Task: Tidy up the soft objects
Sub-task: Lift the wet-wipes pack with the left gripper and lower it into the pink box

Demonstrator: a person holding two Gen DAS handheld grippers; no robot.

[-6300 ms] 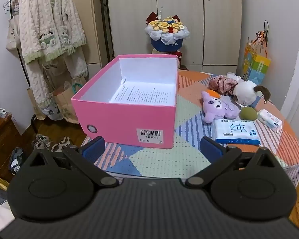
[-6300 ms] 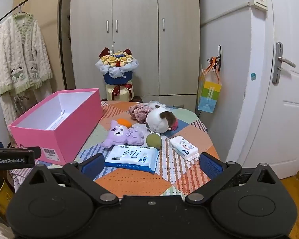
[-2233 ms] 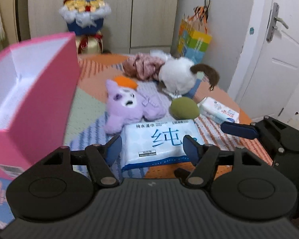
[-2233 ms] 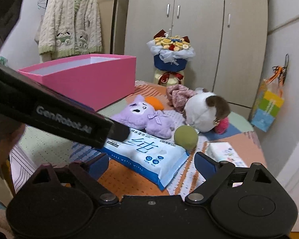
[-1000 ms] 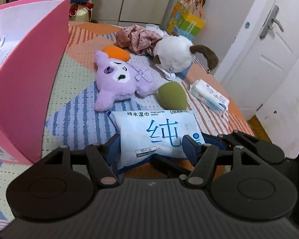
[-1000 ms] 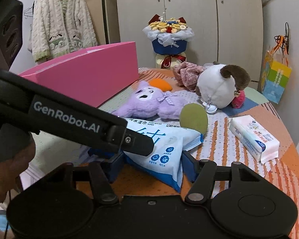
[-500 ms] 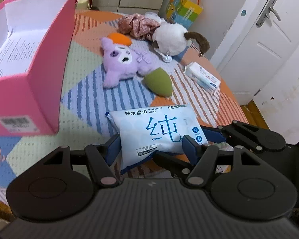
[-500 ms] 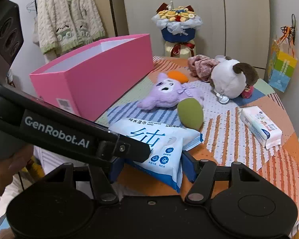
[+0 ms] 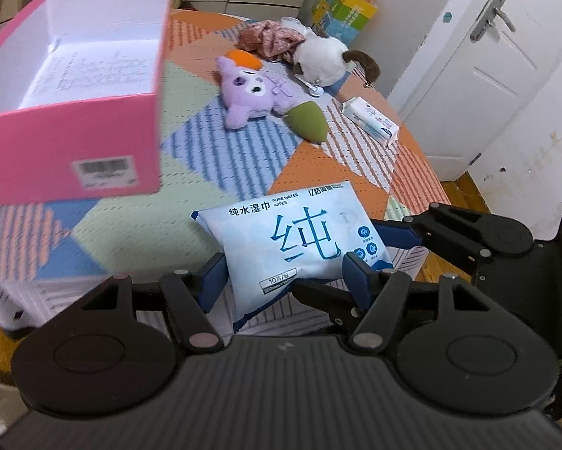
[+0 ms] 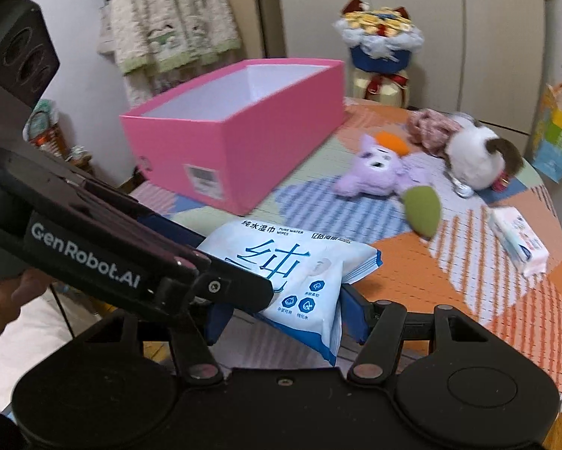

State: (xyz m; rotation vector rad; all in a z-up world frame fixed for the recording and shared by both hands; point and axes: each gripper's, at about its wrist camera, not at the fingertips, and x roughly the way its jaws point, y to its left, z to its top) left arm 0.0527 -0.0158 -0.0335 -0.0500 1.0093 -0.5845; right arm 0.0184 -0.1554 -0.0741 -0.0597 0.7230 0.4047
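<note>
A pale blue pack of wet wipes [image 9: 299, 236] is held above the table's near edge by both grippers. My left gripper [image 9: 286, 277] is shut on its near end. My right gripper [image 10: 281, 318] is shut on its other end, and the pack [image 10: 281, 266] shows there too, partly hidden by the left gripper's body. An open, empty pink box [image 9: 74, 157] stands at the left. A purple plush [image 9: 251, 90], a green sponge [image 9: 307, 123], a white-and-brown plush [image 9: 322, 63], a pink scrunchie [image 9: 269, 39] and a small tissue pack [image 9: 370, 120] lie on the patchwork tablecloth.
The round table [image 9: 206, 150] ends close below the grippers. A flower bouquet [image 10: 378, 37] stands behind the box in front of a wardrobe. A coloured gift bag [image 9: 344, 15] and a white door [image 9: 479, 75] are at the right. A cardigan [image 10: 168, 26] hangs at the left.
Both grippers closed on the wipes pack and lifted it off the table. They have carried it up and leftward, so the pink box is now nearer and seen more from above.
</note>
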